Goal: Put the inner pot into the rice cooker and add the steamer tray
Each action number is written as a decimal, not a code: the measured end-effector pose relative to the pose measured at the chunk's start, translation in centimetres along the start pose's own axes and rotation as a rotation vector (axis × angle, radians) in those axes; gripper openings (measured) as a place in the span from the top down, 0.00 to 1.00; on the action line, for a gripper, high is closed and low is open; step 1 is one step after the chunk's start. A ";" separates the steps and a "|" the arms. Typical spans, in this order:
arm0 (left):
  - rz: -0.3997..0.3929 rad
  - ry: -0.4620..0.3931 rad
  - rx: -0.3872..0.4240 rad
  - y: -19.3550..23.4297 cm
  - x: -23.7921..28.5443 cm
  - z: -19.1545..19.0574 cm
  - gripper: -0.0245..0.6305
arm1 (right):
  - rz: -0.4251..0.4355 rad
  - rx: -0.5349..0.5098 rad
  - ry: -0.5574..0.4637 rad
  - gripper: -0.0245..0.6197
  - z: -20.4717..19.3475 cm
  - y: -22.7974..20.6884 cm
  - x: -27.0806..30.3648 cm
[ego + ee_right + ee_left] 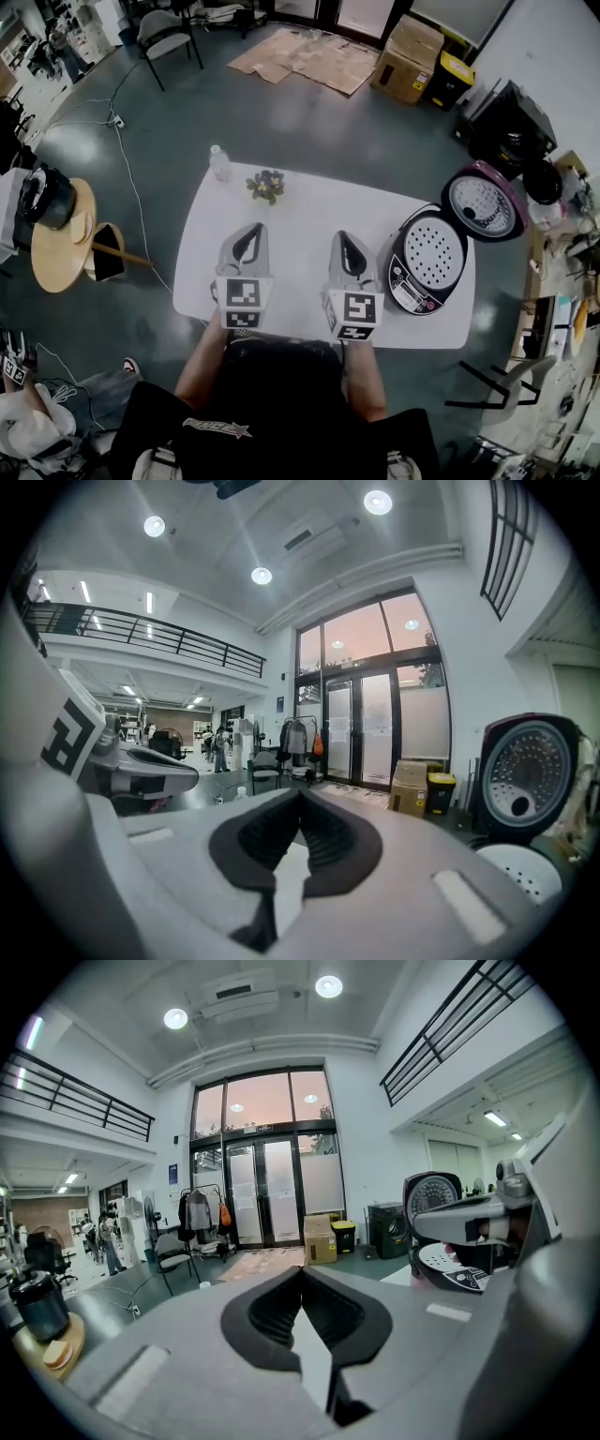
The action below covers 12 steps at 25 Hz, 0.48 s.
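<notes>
The rice cooker (410,274) stands at the right end of the white table (295,230) with its purple lid (484,202) swung open. A white perforated steamer tray (434,251) lies in its mouth; the inner pot is hidden under it. My left gripper (251,231) and right gripper (342,238) lie side by side near the table's front edge, both shut and empty, left of the cooker. In the left gripper view the jaws (302,1274) meet, with the cooker (448,1271) at right. The right gripper view shows closed jaws (300,797), the lid (525,771) and the tray (521,874).
A water bottle (219,162) and a small pot of flowers (266,185) stand at the table's far edge. A round wooden side table (58,246) with a black pot is at the left. Cardboard boxes (408,56) and flattened card lie on the floor beyond.
</notes>
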<state>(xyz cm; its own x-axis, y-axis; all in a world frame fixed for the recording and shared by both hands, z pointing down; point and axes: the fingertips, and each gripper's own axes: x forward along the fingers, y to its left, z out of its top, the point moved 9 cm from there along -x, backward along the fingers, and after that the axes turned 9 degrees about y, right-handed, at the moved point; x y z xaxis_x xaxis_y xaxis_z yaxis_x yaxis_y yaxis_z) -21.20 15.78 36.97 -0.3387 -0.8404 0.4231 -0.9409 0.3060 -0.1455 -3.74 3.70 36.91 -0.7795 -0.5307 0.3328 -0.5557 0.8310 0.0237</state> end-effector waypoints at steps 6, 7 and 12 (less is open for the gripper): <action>-0.011 -0.004 0.002 -0.1 0.0 0.1 0.95 | -0.010 0.001 0.000 0.95 0.0 -0.1 -0.2; -0.013 -0.005 0.002 -0.1 0.0 0.0 0.95 | -0.011 0.000 0.000 0.95 0.0 -0.1 -0.2; -0.019 -0.006 0.002 -0.1 0.0 0.1 0.95 | -0.010 0.002 0.009 0.95 0.0 0.1 -0.2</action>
